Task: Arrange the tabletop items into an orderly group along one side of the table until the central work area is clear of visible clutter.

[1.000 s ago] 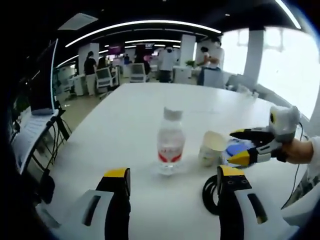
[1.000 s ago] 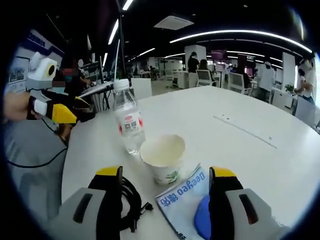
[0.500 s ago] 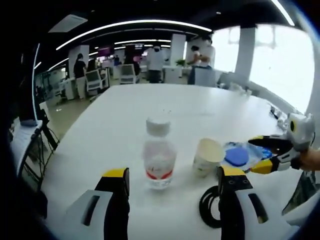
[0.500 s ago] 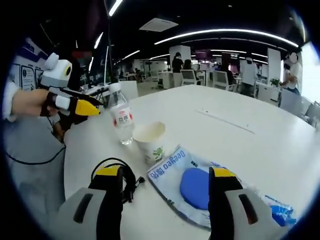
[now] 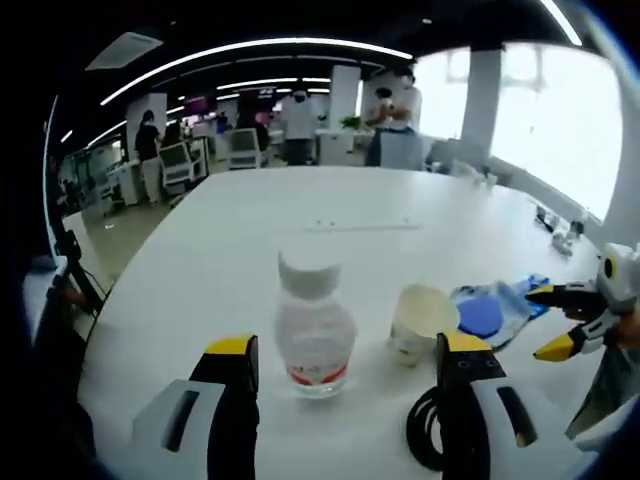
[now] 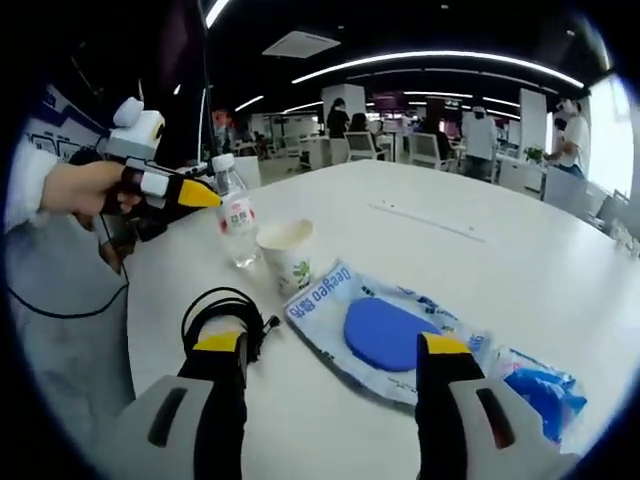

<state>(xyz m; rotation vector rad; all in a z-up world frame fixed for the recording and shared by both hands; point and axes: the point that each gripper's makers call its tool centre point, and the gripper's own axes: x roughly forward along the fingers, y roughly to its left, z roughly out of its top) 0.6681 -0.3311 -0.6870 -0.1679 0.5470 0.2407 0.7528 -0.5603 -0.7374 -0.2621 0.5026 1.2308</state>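
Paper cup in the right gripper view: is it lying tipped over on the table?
No. The paper cup stands upright with its open mouth facing up, between the water bottle and the blue-printed packet.

clear plastic bottle [image 5: 314,337], matt paper cup [image 6: 286,255], glossy plastic bag [image 6: 385,334], smooth white table [image 6: 480,270].

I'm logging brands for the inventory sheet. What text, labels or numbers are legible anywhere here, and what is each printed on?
"Deegeo" or close to it, blue letters on the white edge of the plastic packet holding a blue disc; the last letters are uncertain.
Water bottle: red and white label, print too small to read.
Paper cup: a green mark, not legible.
Wall posters at the far left of the right gripper view: blurred, unreadable.
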